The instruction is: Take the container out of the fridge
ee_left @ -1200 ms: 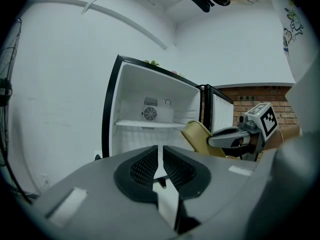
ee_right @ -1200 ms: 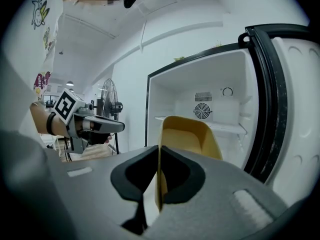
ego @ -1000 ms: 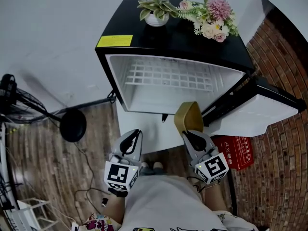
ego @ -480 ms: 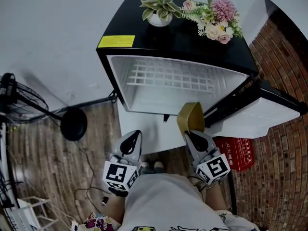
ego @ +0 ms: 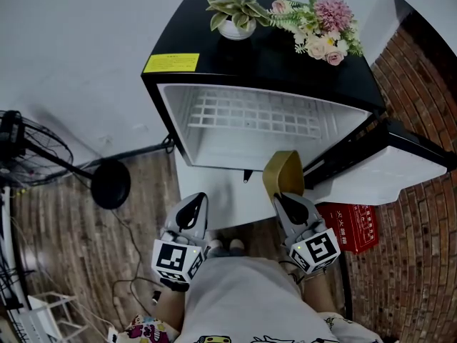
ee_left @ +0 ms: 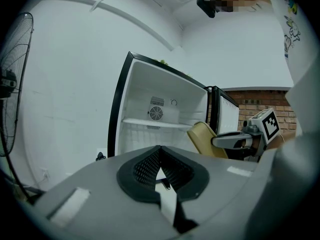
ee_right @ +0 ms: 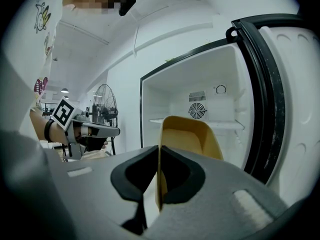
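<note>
The small black fridge [ego: 257,63] stands open, its door [ego: 389,164] swung out to the right. Its white inside shows a wire shelf [ego: 250,116] with nothing on it. A tan, open-topped container [ego: 283,175] hangs in front of the fridge opening, outside the cabinet. My right gripper [ego: 283,197] is shut on the container's near wall [ee_right: 159,154], and the container [ee_right: 189,136] fills the middle of the right gripper view. My left gripper [ego: 193,206] is held level to the container's left, shut with nothing in it [ee_left: 160,150]. From there the container [ee_left: 204,139] shows at the right.
A potted plant [ego: 234,16] and a bunch of flowers [ego: 320,27] stand on the fridge top. A standing fan [ego: 28,148] with a round base [ego: 111,184] is at the left, with cables on the wooden floor. A red box [ego: 351,227] lies under the door, by the brick wall [ego: 421,263].
Nothing but a slight shift of the head view; both grippers and the container stay where they were.
</note>
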`<action>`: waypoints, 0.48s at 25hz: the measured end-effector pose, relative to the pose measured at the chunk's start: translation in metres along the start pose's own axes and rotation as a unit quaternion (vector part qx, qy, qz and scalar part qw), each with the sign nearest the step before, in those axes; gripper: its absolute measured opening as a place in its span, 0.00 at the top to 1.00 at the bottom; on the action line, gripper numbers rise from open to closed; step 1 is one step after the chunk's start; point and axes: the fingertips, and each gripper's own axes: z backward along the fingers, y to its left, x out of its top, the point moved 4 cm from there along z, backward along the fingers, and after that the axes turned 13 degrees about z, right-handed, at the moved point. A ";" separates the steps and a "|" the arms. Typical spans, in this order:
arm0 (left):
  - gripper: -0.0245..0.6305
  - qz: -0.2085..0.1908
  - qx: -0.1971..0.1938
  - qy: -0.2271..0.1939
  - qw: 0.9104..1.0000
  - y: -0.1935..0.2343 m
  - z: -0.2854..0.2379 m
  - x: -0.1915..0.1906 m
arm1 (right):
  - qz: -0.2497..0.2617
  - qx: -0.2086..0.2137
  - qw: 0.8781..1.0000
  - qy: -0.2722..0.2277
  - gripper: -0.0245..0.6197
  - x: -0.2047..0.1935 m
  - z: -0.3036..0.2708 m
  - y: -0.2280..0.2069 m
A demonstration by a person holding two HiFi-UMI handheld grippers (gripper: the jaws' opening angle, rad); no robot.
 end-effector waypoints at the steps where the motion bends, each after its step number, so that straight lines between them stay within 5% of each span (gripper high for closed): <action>1: 0.96 0.000 0.000 0.000 1.000 0.000 0.000 0.000 | 0.001 0.000 1.000 0.000 0.94 0.000 0.000 0.000; 12: 0.96 -0.004 0.006 0.002 1.000 -0.001 0.000 -0.001 | -0.008 0.001 1.000 -0.003 0.94 -0.003 -0.001 -0.001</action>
